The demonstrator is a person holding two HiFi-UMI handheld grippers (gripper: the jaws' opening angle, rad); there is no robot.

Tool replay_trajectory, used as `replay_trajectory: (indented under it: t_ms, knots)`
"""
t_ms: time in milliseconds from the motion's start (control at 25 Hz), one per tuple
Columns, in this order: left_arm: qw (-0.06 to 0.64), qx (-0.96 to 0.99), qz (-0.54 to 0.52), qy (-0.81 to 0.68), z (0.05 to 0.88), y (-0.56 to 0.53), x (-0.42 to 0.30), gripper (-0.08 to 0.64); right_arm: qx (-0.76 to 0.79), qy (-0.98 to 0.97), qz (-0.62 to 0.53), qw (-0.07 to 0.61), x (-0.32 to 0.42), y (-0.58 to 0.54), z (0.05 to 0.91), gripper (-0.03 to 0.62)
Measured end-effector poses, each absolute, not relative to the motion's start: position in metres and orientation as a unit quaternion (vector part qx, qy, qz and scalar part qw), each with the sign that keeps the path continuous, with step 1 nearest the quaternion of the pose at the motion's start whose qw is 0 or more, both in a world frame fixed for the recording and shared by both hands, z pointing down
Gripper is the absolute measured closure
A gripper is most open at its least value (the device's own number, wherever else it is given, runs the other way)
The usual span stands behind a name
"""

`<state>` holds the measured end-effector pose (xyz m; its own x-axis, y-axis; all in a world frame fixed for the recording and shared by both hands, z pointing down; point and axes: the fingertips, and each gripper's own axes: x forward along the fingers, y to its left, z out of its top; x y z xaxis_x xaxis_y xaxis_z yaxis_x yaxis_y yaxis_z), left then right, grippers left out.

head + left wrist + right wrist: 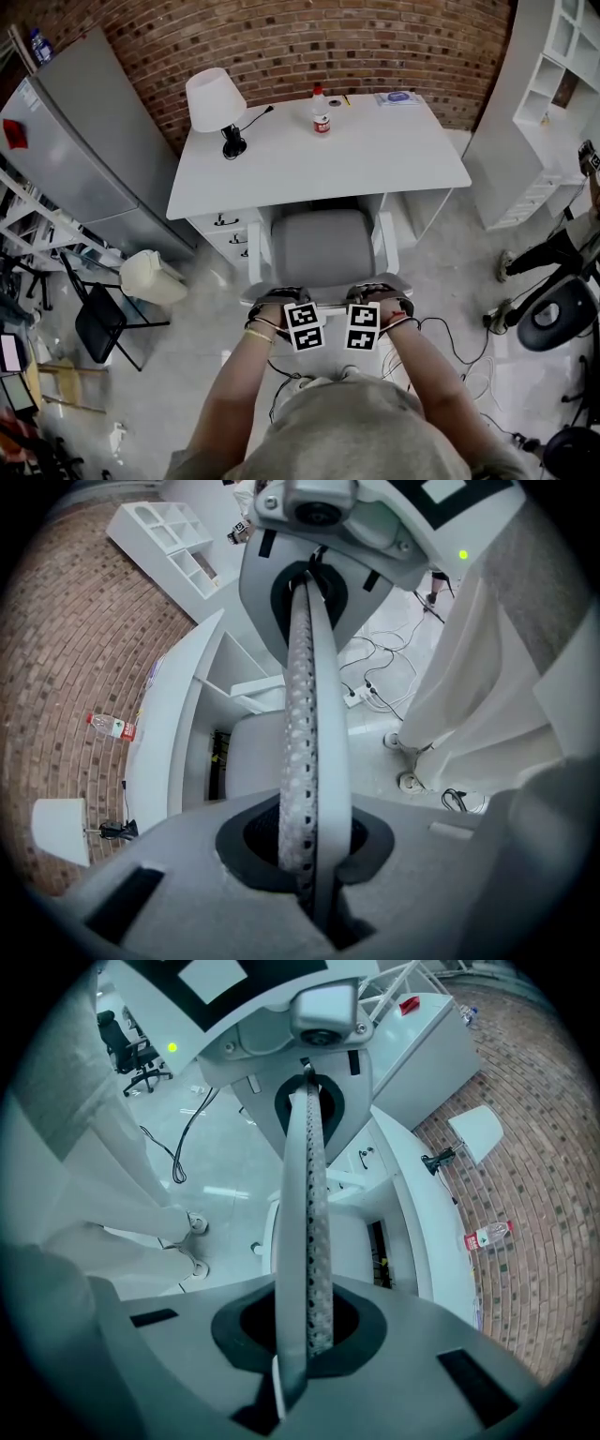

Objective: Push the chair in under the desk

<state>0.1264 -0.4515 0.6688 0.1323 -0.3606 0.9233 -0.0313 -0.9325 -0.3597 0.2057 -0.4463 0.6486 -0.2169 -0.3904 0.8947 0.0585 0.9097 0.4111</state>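
Observation:
A grey-cushioned chair with a white frame stands in the kneehole of the white desk [375, 155]. Its seat [322, 246] meets the desk's front edge, and its backrest top [323, 289] faces me. My left gripper [281, 298] and right gripper [380, 295] sit side by side at that backrest top, marker cubes toward me. In the left gripper view the left gripper [309, 588] has its jaws pressed together with nothing between them, the seat [253, 752] beyond. The right gripper [305, 1087] is shut the same way above the seat [342, 1241].
A white lamp [216, 98] and a small bottle [321, 112] stand on the desk. A grey cabinet [84, 150], a black folding chair [103, 319] and a pale container [150, 277] are at the left. White shelving [544, 103], floor cables [469, 356] and an office-chair base [553, 319] are at the right.

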Motion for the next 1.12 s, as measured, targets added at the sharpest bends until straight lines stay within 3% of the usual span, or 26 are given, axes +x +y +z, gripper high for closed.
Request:
replay_trajectory:
  t_ms: [1120]
  knots:
    - [0.124, -0.735, -0.649, 0.149, 0.671, -0.459, 0.133, 0.529, 0.099, -0.754, -0.206, 0.615, 0.215, -0.456, 0.652, 0.581]
